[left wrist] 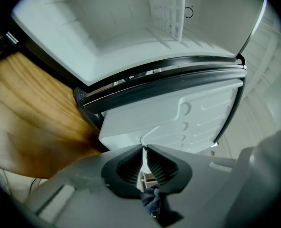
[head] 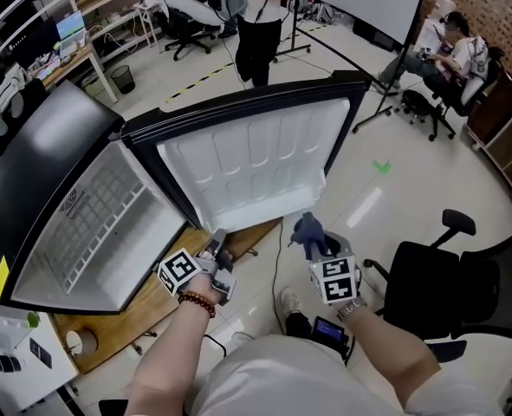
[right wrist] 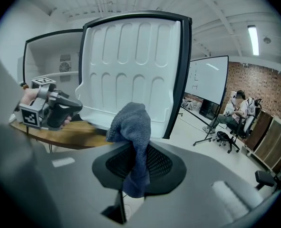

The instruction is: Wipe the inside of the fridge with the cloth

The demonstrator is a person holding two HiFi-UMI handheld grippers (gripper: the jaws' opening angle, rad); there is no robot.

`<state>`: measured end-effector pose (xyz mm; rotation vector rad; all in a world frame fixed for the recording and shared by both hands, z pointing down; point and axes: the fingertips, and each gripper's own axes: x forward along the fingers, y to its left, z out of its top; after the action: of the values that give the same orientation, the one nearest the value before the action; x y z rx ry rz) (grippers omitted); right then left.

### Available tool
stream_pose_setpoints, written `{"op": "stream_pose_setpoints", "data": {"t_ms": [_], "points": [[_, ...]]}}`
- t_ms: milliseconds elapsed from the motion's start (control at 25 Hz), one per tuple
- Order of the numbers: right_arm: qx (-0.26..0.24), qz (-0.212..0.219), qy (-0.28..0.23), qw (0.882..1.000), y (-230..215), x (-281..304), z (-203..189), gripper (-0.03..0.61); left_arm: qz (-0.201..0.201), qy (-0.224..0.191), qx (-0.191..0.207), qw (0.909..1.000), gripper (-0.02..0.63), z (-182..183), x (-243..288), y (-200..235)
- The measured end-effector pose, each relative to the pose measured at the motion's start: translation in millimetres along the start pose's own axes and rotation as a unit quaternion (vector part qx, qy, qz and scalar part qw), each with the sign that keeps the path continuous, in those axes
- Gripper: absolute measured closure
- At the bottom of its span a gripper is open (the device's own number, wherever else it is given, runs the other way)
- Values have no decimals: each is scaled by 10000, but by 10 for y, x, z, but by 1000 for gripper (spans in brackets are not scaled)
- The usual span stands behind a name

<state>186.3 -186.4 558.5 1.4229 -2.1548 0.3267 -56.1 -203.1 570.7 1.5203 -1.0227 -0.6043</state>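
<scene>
The right gripper (right wrist: 139, 161) is clamped on a blue-grey cloth (right wrist: 130, 120). The cloth bunches above the jaws and hangs below them, just in front of the fridge's open door (right wrist: 130, 65) and clear of it. The left gripper (left wrist: 144, 152) has its jaws closed to a thin slit, with a bluish scrap (left wrist: 150, 197) low at their root. It sits near the door's hinge side. The fridge (head: 39, 163) stands on a wooden table (head: 134, 310), its white inside and wire shelf (head: 100, 206) exposed.
</scene>
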Motion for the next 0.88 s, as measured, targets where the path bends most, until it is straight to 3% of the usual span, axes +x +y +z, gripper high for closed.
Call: {"op": "stream_pose_setpoints", "data": {"t_ms": [400,560,680,880], "points": [[-359,607,-198,9973,413,46,354,525,142,-224,-46,9996,584,134,134,37],[-451,921,-262,9944,652,121,495,525,200,-140,82,9997,577,117,126,27],[-500,1142,-367,9915,859,173,648,525,215,-25,119,9997,520,75,85,32],[-551,1536,-514,9852,1278,254,904,525,174,73,185,9996,520,50,-78,31]]}}
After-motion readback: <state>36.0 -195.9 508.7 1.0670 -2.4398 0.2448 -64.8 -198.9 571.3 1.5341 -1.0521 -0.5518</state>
